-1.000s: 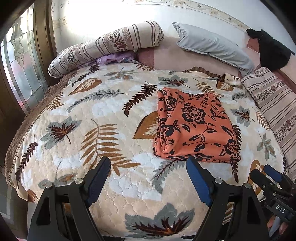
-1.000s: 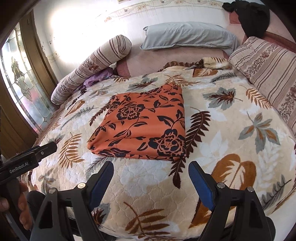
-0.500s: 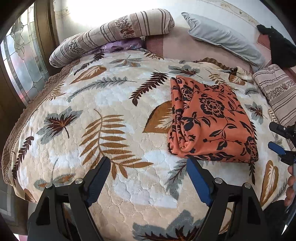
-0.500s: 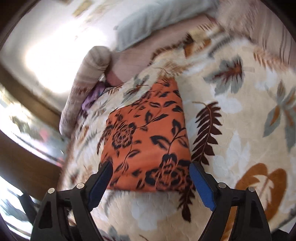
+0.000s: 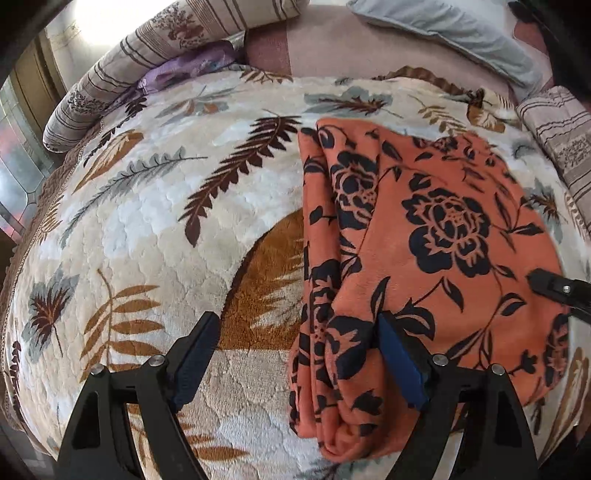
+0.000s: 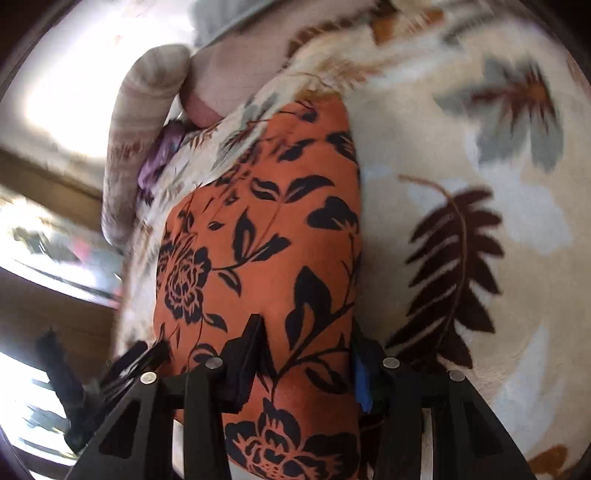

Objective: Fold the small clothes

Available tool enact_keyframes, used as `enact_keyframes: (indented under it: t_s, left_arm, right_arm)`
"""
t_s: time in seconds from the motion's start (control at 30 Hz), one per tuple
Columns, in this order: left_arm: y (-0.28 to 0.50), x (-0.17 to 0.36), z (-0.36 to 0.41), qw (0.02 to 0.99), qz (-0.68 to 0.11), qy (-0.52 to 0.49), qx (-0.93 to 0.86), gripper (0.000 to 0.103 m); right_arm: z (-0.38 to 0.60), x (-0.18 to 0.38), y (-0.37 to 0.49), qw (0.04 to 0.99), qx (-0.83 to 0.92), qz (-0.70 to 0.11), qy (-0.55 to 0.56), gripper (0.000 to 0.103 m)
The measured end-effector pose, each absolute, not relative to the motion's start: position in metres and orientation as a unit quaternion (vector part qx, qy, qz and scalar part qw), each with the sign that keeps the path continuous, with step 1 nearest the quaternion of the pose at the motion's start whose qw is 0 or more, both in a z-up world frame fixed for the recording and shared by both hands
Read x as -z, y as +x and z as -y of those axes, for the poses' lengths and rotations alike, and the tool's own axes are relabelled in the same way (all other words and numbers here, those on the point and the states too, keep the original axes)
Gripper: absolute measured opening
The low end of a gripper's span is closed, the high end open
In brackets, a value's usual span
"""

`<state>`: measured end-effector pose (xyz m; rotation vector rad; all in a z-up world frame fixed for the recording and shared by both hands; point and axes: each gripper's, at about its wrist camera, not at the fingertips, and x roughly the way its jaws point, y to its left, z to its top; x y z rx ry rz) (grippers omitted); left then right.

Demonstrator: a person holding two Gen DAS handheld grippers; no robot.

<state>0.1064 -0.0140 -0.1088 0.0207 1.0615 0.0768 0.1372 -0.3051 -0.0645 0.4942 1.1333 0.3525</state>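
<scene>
A folded orange garment with black flowers (image 5: 436, 258) lies on the leaf-patterned bedspread (image 5: 166, 221). My left gripper (image 5: 295, 358) hangs low over its near left corner, jaws wide and still opening. The garment's thick folded left edge lies between them, and the right finger (image 5: 399, 365) rests on the cloth. My right gripper (image 6: 304, 369) straddles the orange garment (image 6: 258, 240) at its near right edge, jaws closing with cloth bunched between them. Its left finger (image 6: 247, 362) lies on the fabric. A tip of the right gripper (image 5: 554, 288) shows at the garment's right side.
Striped bolsters (image 5: 155, 62) and a grey pillow (image 5: 461, 29) line the head of the bed. A purple cloth (image 5: 184, 70) is tucked beside the left bolster. Another striped cushion (image 5: 561, 144) sits at the right. A glazed wooden door (image 5: 22, 122) stands left of the bed.
Both grippers have dropped down and forward onto the garment's near corners. The right gripper has rolled, and its jaws have narrowed around the cloth. The left jaws stay wide.
</scene>
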Motion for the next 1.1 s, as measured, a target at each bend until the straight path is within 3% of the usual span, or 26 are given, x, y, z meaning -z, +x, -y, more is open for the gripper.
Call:
enact_keyframes:
  t_s: [0.07,0.13,0.17,0.23,0.3,0.37,0.43,0.5,0.53,0.57,0.63,0.73,0.77,0.87,1.0,1.1]
  left_arm:
    - [0.105,0.11,0.009,0.867,-0.495,0.013,-0.051,0.1]
    - [0.103,0.112,0.007,0.87,-0.492,0.009,-0.044,0.1]
    - [0.103,0.114,0.006,0.869,-0.493,0.005,-0.042,0.1]
    - [0.102,0.111,0.008,0.872,-0.487,0.013,-0.043,0.1]
    - [0.101,0.111,0.009,0.873,-0.485,0.018,-0.041,0.1]
    - [0.103,0.112,0.006,0.873,-0.486,0.01,-0.039,0.1]
    - [0.104,0.113,0.005,0.872,-0.488,0.003,-0.037,0.1]
    - [0.104,0.113,0.003,0.871,-0.489,-0.001,-0.035,0.101]
    - [0.104,0.114,0.002,0.871,-0.491,-0.004,-0.034,0.101]
    - [0.104,0.114,0.001,0.87,-0.492,-0.006,-0.034,0.101]
    - [0.104,0.114,0.0,0.869,-0.493,-0.01,-0.032,0.101]
    - [0.105,0.116,0.0,0.869,-0.493,-0.013,-0.035,0.103]
    - [0.105,0.115,-0.001,0.869,-0.494,-0.015,-0.036,0.103]
    - [0.101,0.11,-0.001,0.868,-0.494,-0.012,-0.037,0.103]
    - [0.092,0.103,-0.005,0.867,-0.495,-0.024,-0.041,0.102]
    - [0.084,0.095,-0.004,0.868,-0.494,-0.027,-0.042,0.102]
  right_arm:
    - [0.278,0.04,0.123,0.842,-0.148,-0.505,0.119,0.038]
    - [0.258,0.039,0.114,0.861,-0.132,-0.49,0.042,0.038]
    - [0.257,0.053,0.118,0.851,-0.128,-0.507,0.036,0.044]
    - [0.284,0.062,0.126,0.838,-0.132,-0.512,0.138,0.055]
    - [0.307,0.052,0.129,0.831,-0.143,-0.493,0.214,0.059]
    - [0.321,0.039,0.136,0.837,-0.15,-0.464,0.247,0.082]
    - [0.334,0.042,0.155,0.827,-0.159,-0.456,0.287,0.086]
    - [0.338,0.065,0.183,0.797,-0.153,-0.484,0.327,0.087]
    - [0.334,0.081,0.197,0.765,-0.173,-0.507,0.357,0.075]
    - [0.326,0.087,0.204,0.752,-0.189,-0.522,0.357,0.044]
    - [0.296,0.065,0.201,0.806,-0.167,-0.519,0.229,0.04]
    - [0.264,0.043,0.19,0.855,-0.124,-0.495,0.09,0.039]
    - [0.262,0.047,0.192,0.854,-0.111,-0.502,0.079,0.044]
    - [0.276,0.037,0.182,0.857,-0.086,-0.494,0.117,0.057]
    - [0.267,-0.004,0.133,0.893,-0.114,-0.419,0.117,0.058]
    - [0.255,0.017,0.123,0.86,-0.163,-0.462,0.142,0.062]
